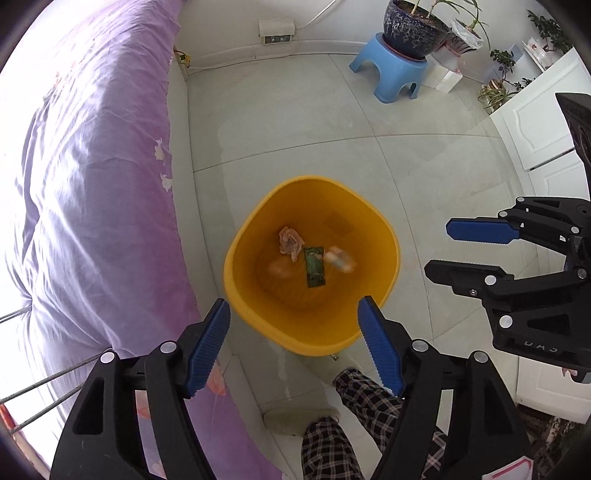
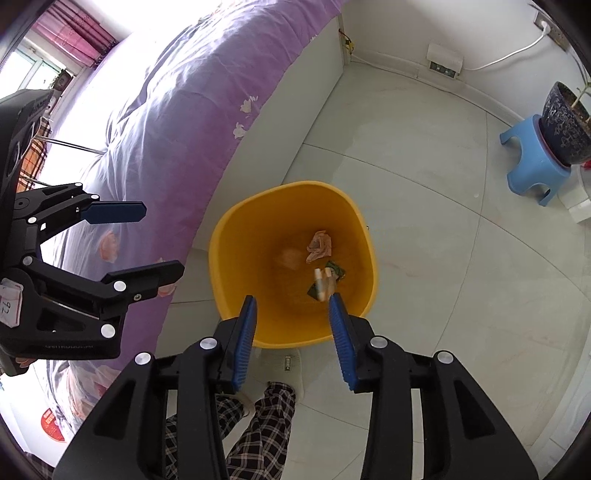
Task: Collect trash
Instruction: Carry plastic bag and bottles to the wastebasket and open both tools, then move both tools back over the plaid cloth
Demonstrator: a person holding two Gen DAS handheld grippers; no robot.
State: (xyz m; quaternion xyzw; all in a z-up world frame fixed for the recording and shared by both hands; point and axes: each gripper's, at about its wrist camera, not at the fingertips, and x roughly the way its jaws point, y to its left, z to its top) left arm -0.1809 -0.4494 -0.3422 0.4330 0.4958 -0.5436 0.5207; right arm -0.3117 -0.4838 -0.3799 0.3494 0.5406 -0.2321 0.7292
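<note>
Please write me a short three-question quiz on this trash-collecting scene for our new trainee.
1. True or false: the yellow bin stands on the floor beside the bed.
2. Which is between the left gripper fingers? A) a wrapper B) nothing C) a cup
3. What does the blue stool carry?

Key
1. True.
2. B; its jaws stand apart above the bin, as do those of the right gripper.
3. A potted plant.

The left gripper (image 1: pixel 293 314) pointed straight down, jaws apart and empty. The right gripper (image 2: pixel 293 314) hung alongside, jaws parted less widely.
</note>
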